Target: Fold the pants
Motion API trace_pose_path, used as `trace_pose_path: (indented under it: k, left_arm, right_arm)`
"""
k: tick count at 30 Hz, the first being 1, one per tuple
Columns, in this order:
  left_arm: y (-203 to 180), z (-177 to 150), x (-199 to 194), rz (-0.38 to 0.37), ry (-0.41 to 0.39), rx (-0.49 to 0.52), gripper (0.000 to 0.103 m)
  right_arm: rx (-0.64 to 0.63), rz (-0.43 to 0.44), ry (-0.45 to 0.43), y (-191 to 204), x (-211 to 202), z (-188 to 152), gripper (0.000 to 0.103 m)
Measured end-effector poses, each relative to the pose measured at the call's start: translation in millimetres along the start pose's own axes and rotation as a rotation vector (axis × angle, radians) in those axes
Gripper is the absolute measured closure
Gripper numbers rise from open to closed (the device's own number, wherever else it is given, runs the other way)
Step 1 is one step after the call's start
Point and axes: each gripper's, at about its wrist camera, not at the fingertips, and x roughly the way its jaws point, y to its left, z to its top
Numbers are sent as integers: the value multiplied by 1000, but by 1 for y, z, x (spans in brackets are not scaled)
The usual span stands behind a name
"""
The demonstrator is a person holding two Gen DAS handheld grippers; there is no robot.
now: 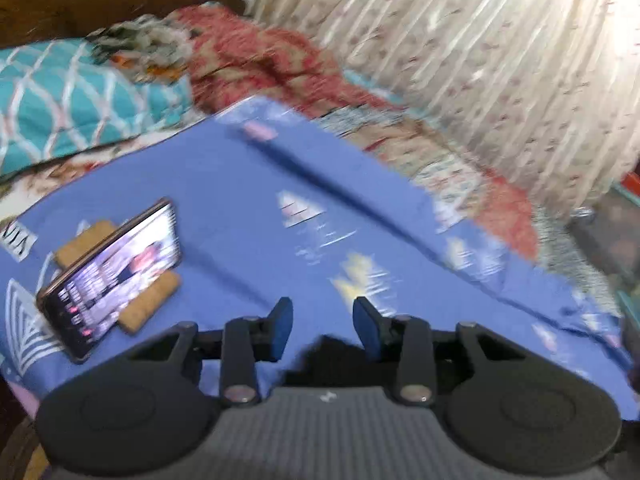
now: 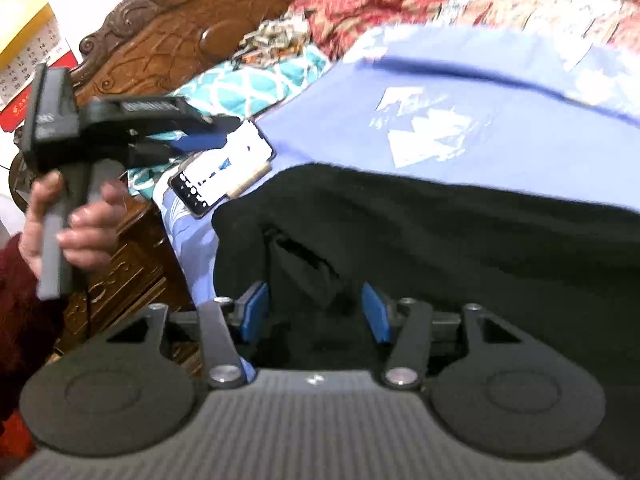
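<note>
Black fabric pants [image 2: 440,232] are lying on the blue patterned bedsheet [image 1: 224,168], filling the gap between the right gripper [image 2: 316,312]'s spread, unpinching jaws. Left gripper [image 1: 322,328] is hovering, jaws parted, empty, near a propped smartphone [image 1: 116,276].

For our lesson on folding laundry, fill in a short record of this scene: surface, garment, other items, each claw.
surface: blue sheet on a bed
garment: black pants lying on the sheet
phone: phone propped on the sheet, screen lit
left claw: left claw open, nothing between its fingers, above the sheet
right claw: right claw open over the pants, no grip visible
</note>
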Motion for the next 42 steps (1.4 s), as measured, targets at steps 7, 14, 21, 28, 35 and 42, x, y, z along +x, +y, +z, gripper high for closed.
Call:
trace_pose_path:
  k: [7, 14, 21, 28, 35, 42]
  left_arm:
    - [-92, -48, 32, -178, 174, 199, 69]
    - [-102, -115, 91, 21, 402, 307, 84]
    - [-118, -100, 76, 66, 406, 238, 84]
    - [-227, -106, 91, -154, 432, 340, 82]
    - [-306, -160, 143, -226, 554, 366, 82]
    - [-315, -176, 157, -153, 555, 412, 83]
  right_arm:
    - [211, -208, -88, -70, -66, -38, 48]
    - [451, -627, -185, -176, -177, -101, 57]
    - [769, -916, -487, -235, -333, -185, 57]
    - [880, -869, -714, -241, -380, -244, 46]
    - [978, -784, -769, -284, -376, -250, 42]
    - [1017, -730, -820, -287, -396, -241, 79]
